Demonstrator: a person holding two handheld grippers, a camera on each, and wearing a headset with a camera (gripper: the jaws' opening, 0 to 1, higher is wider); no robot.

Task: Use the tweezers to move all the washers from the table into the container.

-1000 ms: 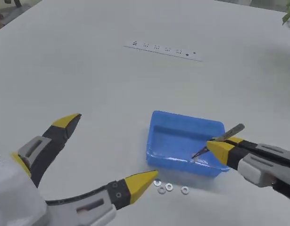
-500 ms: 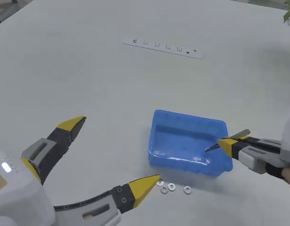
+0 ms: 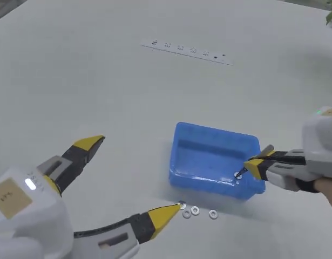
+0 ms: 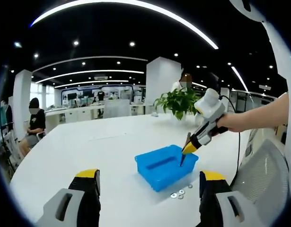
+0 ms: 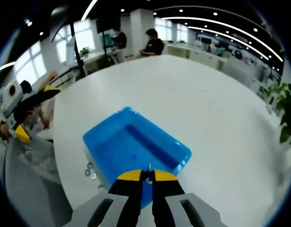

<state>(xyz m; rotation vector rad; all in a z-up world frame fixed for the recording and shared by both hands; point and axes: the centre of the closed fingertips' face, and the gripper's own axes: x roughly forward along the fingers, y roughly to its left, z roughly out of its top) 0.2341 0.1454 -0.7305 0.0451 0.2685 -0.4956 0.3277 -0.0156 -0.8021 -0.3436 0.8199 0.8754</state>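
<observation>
A blue container (image 3: pixel 214 159) stands on the white table (image 3: pixel 128 91). Several small metal washers (image 3: pixel 195 211) lie on the table just in front of its near wall, also seen as washers (image 4: pixel 180 193) and washers (image 5: pixel 90 171). My right gripper (image 3: pixel 252 164) is shut on thin tweezers (image 3: pixel 246 167), whose tip points down inside the container's right front corner. Something small glints at the tip; I cannot tell if it is a washer. My left gripper (image 3: pixel 128 178) stands open at the lower left, one yellow tip beside the washers. The container (image 5: pixel 131 144) lies below my right gripper (image 5: pixel 148 177).
A strip of small printed marks (image 3: pixel 187 52) lies flat on the far table. A potted plant (image 4: pixel 178 101) stands at the table's far edge. People sit at desks in the background. Bare table stretches left and beyond the container.
The right gripper has drawn back to the right, and the tweezers' tip has shifted toward the container's right front corner. The left gripper has stayed open and nearly still.
</observation>
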